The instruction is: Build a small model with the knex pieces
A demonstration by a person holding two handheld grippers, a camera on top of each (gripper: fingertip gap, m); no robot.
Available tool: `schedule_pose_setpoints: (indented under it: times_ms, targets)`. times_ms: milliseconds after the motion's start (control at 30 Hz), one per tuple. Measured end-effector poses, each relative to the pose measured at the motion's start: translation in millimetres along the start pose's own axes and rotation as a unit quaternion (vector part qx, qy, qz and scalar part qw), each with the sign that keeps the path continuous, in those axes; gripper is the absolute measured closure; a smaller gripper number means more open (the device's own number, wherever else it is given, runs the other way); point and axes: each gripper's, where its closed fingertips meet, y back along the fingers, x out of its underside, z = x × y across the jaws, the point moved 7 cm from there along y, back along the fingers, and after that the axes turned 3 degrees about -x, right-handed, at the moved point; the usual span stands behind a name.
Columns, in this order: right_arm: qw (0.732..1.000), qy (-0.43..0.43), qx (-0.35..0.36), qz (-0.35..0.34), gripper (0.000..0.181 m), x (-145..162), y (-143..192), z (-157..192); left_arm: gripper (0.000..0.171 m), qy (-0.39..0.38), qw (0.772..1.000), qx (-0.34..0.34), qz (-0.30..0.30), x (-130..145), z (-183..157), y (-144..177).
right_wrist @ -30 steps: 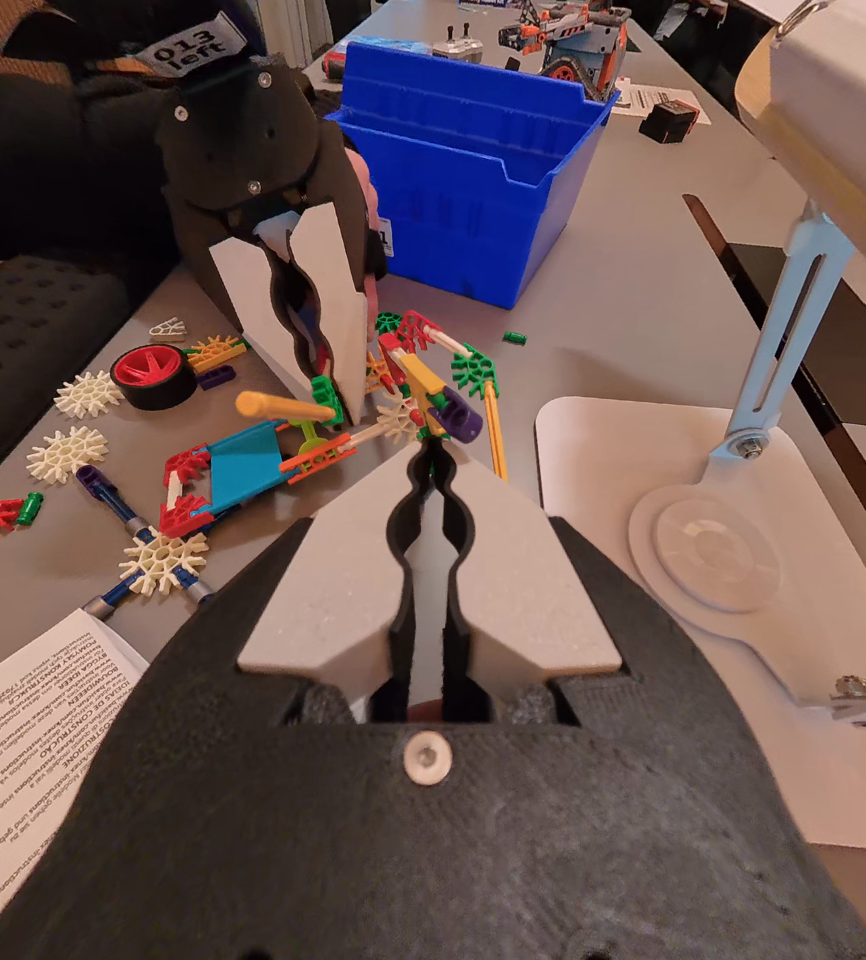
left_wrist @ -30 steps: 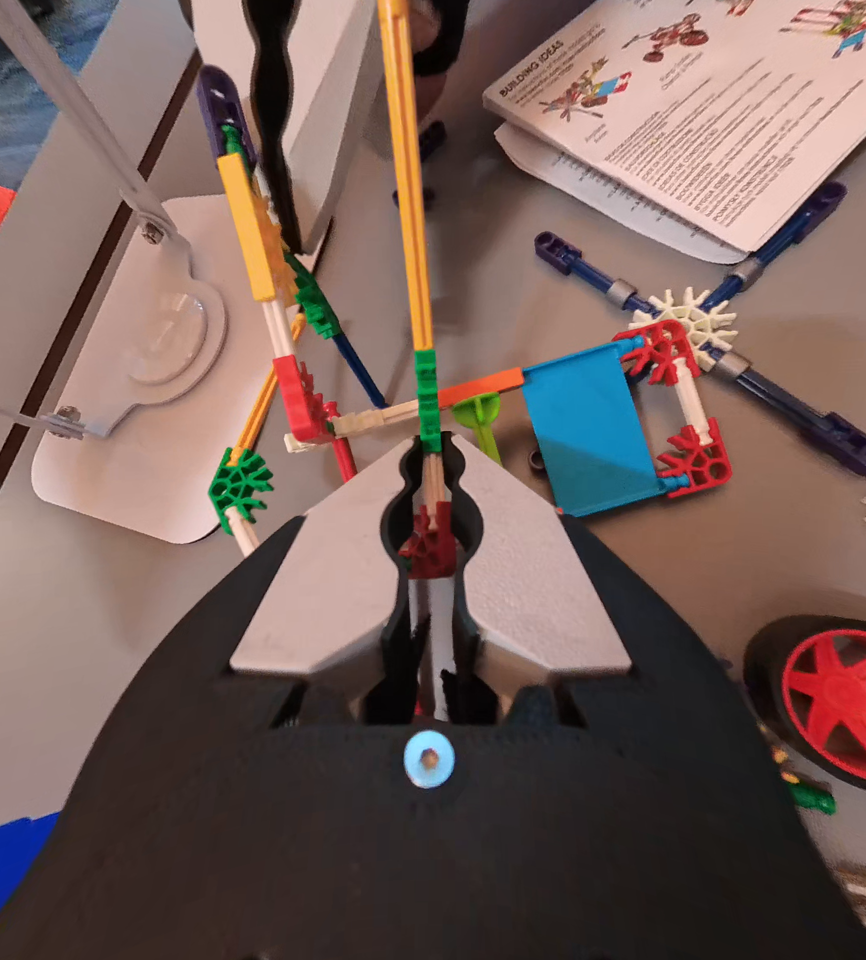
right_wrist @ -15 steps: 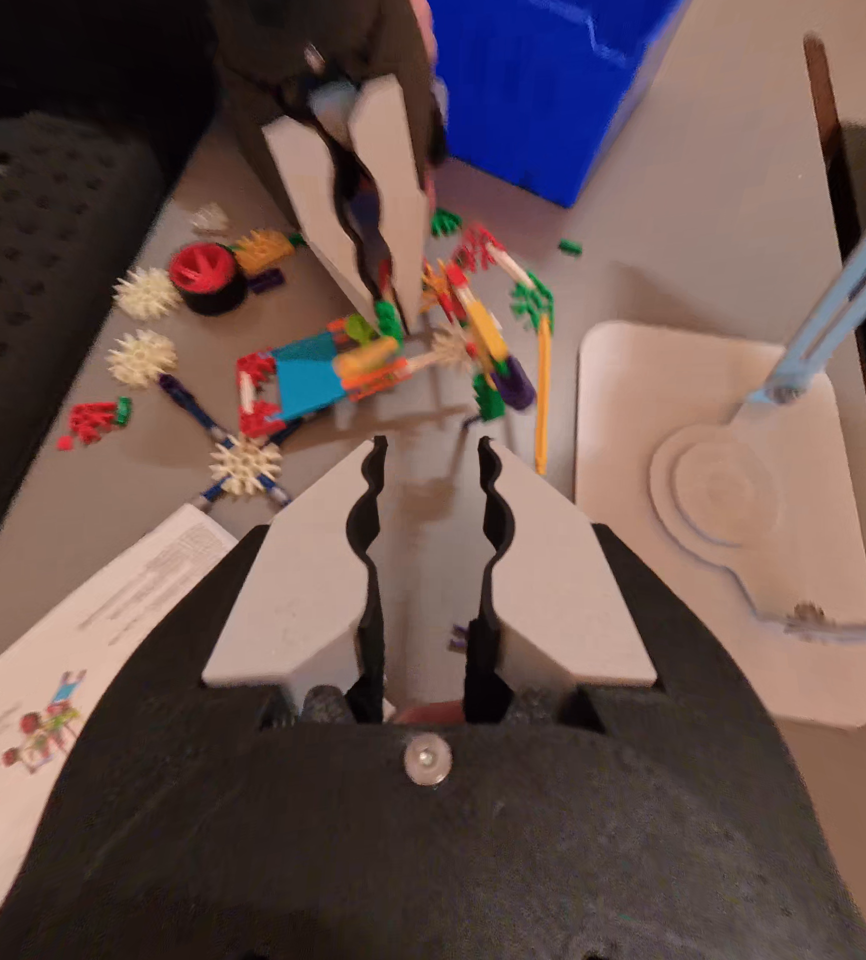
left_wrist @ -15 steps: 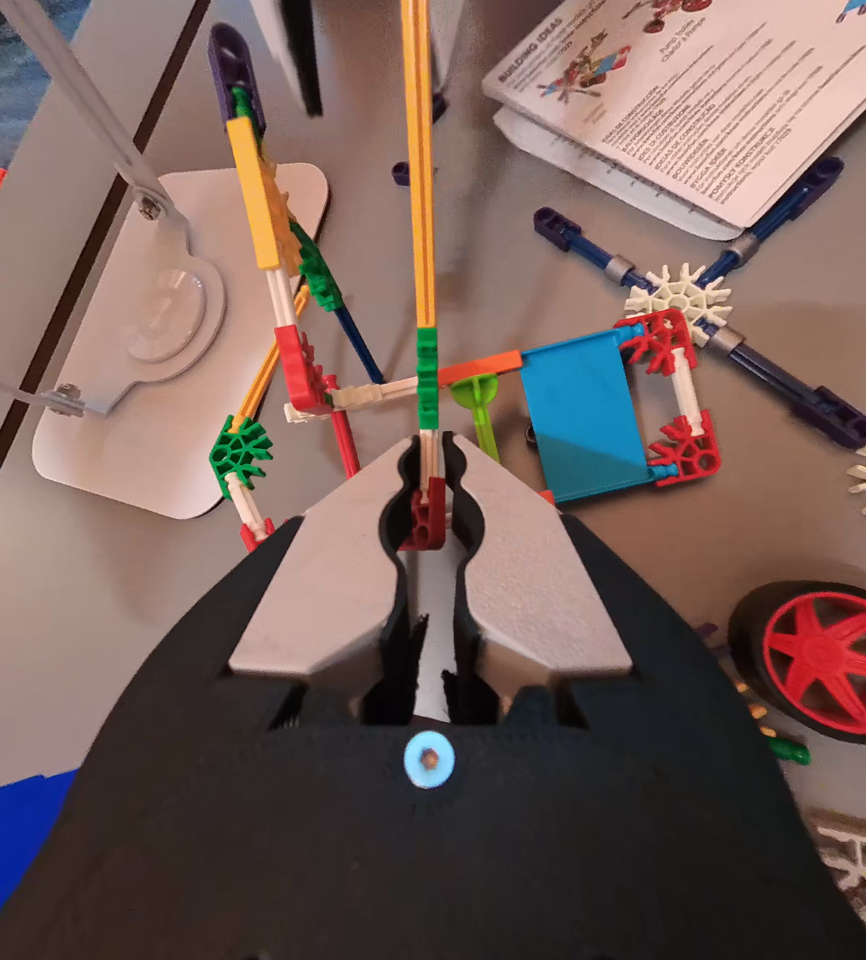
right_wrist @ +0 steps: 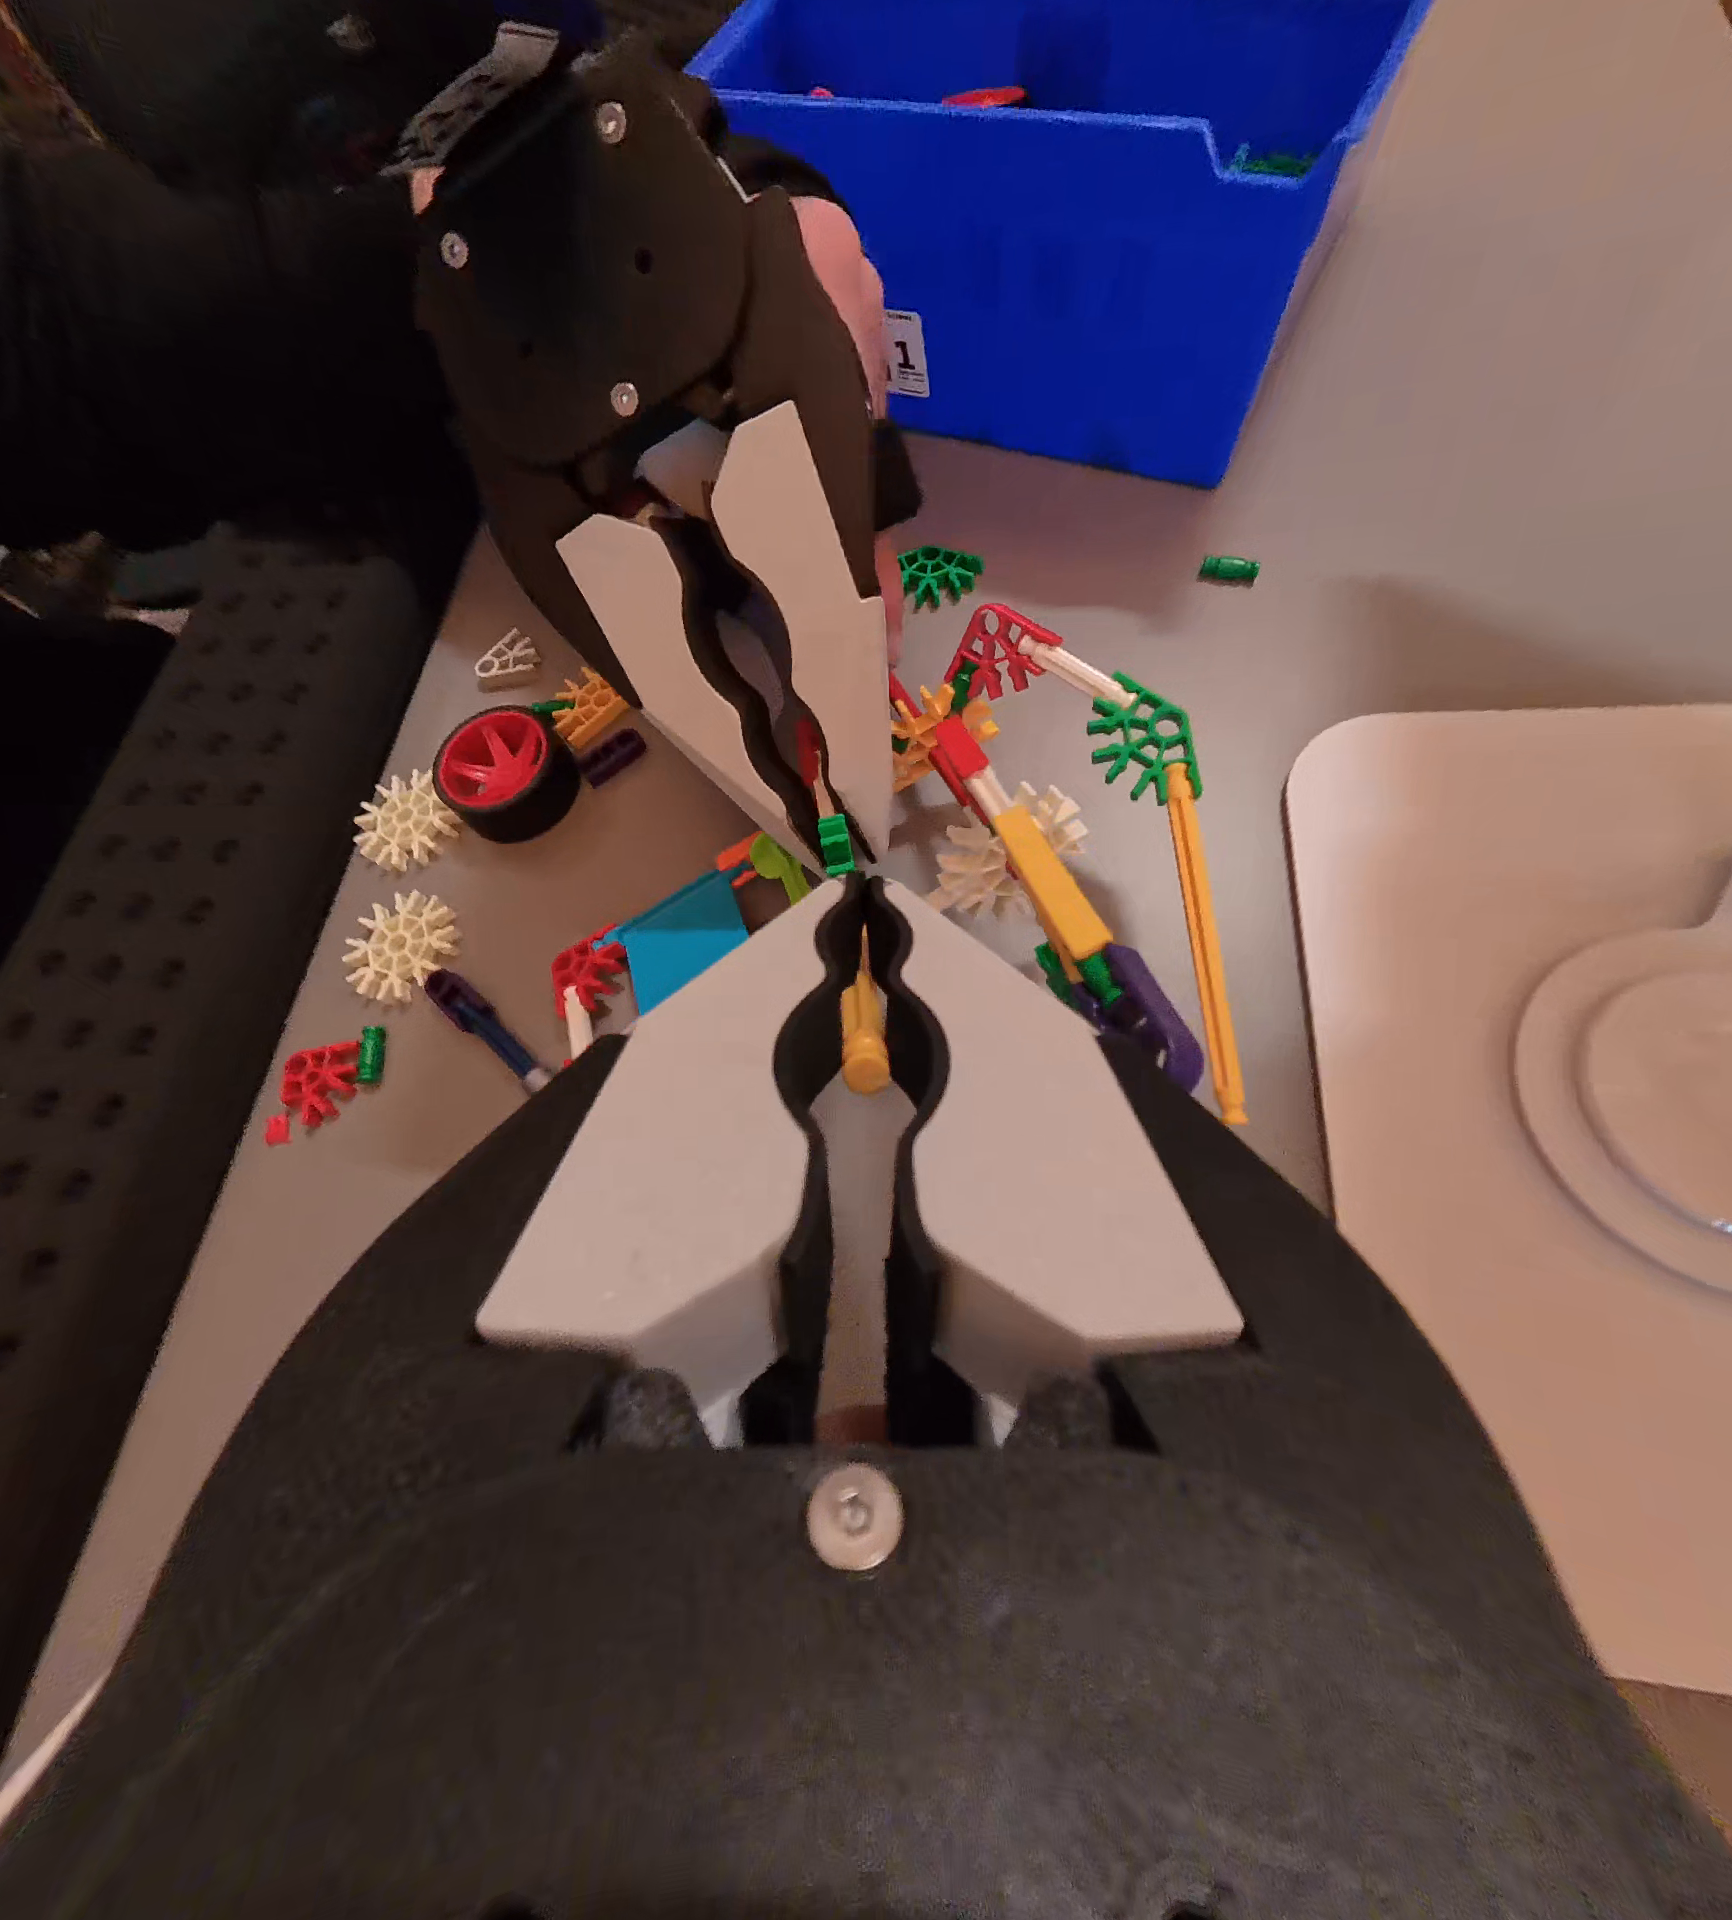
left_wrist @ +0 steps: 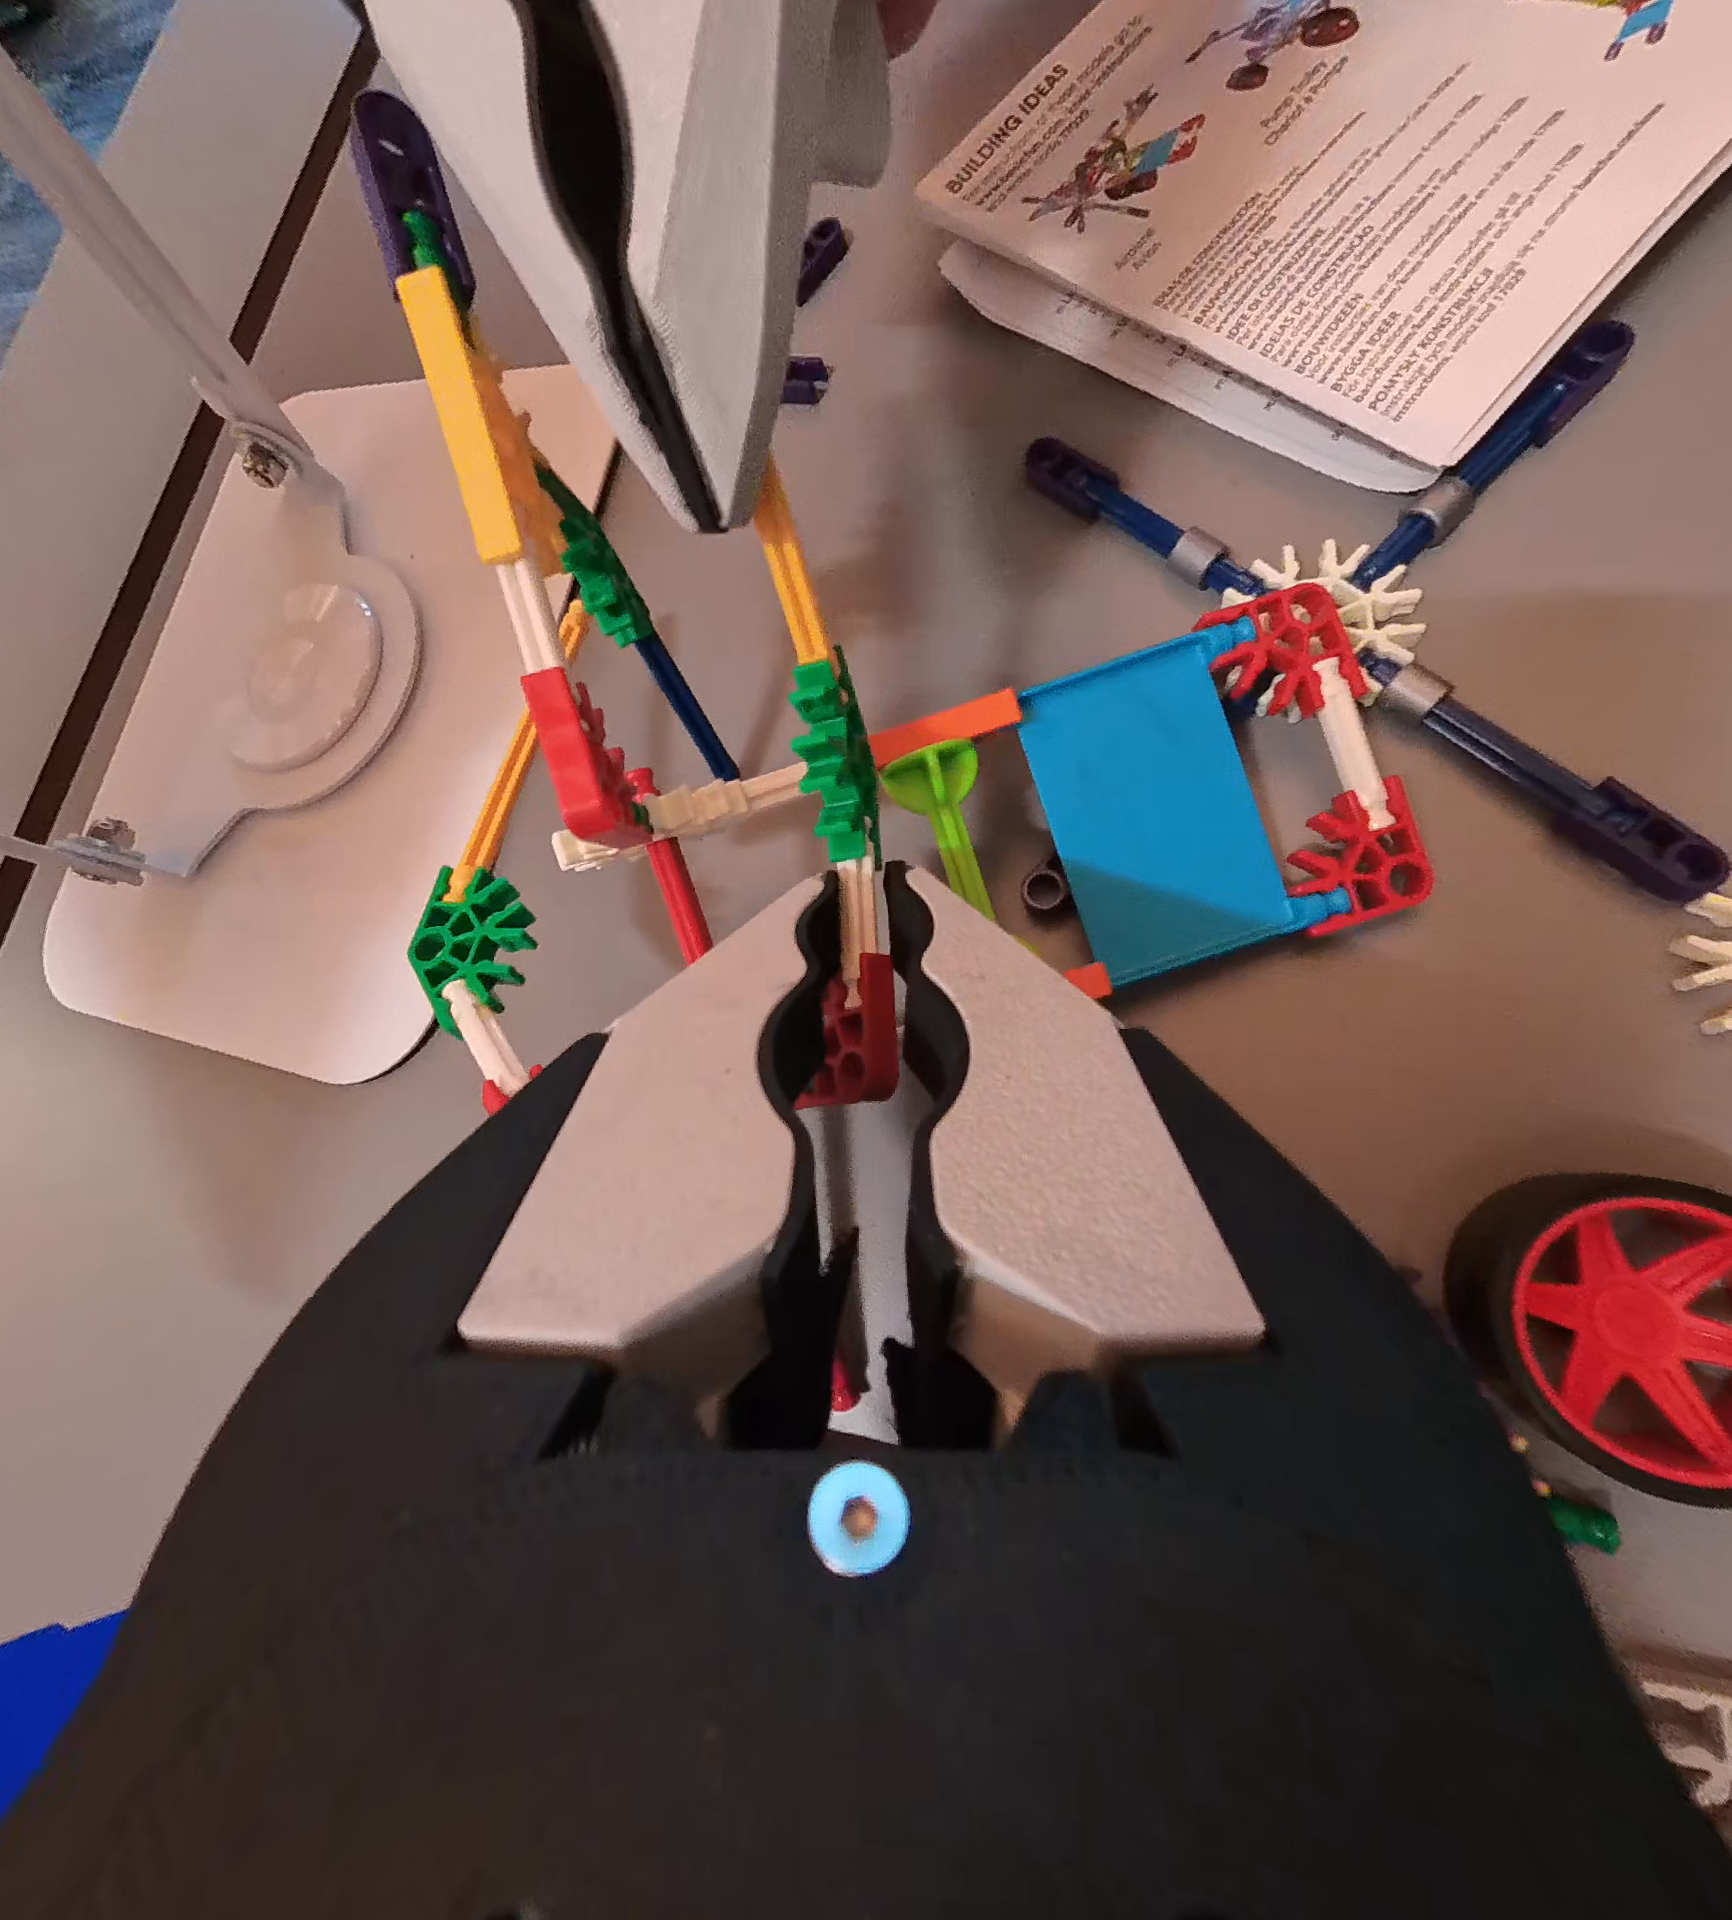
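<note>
Yellow plastic construction rod (right_wrist: pixel 862 1023): clamped between the closed jaws of the right gripper (right_wrist: pixel 860 883), long axis running straight ahead along the fingers into a green toothed connector (left_wrist: pixel 831 764); beyond it, the left gripper (left_wrist: pixel 857 883), jaws pressed on a white rod with red corner connector (left_wrist: pixel 854 1023), tips nearly touching the right's; farther off, a blue plastic bin (right_wrist: pixel 1101 281) on the grey table (right_wrist: pixel 1464 468)

Warm indoor light, soft shadows, sharp focus — wide-angle edge distortion
</note>
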Motion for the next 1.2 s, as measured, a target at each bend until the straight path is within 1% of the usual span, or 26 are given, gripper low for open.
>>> schedule_pose_setpoints:
  times_ms: [200,333,400,467,500,567,667,867,967,1033,1067,1133,1167,1200]
  targets:
    - [0.998,-0.067,0.003,0.011,0.181,5,-4,-6,0.167,-0.002,1.0,0.005,-0.004,4,2,0]
    - [0.995,-0.103,0.014,0.005,0.181,13,-3,-4,0.167,0.007,0.999,0.027,-0.02,4,2,-1]
    - [0.993,-0.115,0.012,-0.011,0.18,17,0,-5,0.167,0.014,0.999,0.037,-0.031,1,1,-2]
    - [0.993,-0.114,0.017,-0.038,0.172,15,7,-3,0.167,0.017,0.999,0.041,-0.031,1,1,-4]
    - [0.993,-0.107,0.028,-0.034,0.17,15,10,-1,0.166,0.022,0.998,0.044,-0.034,1,1,-3]
    - [0.996,-0.072,0.061,-0.008,0.175,18,9,2,0.166,0.031,0.998,0.049,-0.039,1,2,-3]
    - [0.995,-0.071,0.066,-0.012,0.181,16,5,7,0.166,0.047,0.996,0.06,-0.051,2,3,-2]
    - [0.984,-0.133,0.12,-0.011,0.181,21,-3,-5,0.166,0.071,0.991,0.09,-0.069,1,2,0]
    - [0.979,-0.164,0.119,-0.012,0.181,25,-7,-8,0.166,0.07,0.991,0.095,-0.064,3,0,-2]
    - [0.981,-0.146,0.125,-0.015,0.181,24,-6,-5,0.166,0.074,0.99,0.098,-0.064,3,0,-2]
    - [0.982,-0.131,0.134,-0.009,0.176,24,-3,-3,0.166,0.075,0.99,0.098,-0.064,3,0,-1]
    - [0.985,-0.095,0.146,0.011,0.159,22,1,6,0.166,0.085,0.989,0.103,-0.066,3,1,-2]
    - [0.985,-0.07,0.158,0.027,0.157,21,4,10,0.167,0.09,0.988,0.107,-0.068,3,1,-2]
    - [0.983,-0.029,0.176,0.045,0.159,18,6,16,0.167,0.093,0.987,0.112,-0.068,3,1,-3]
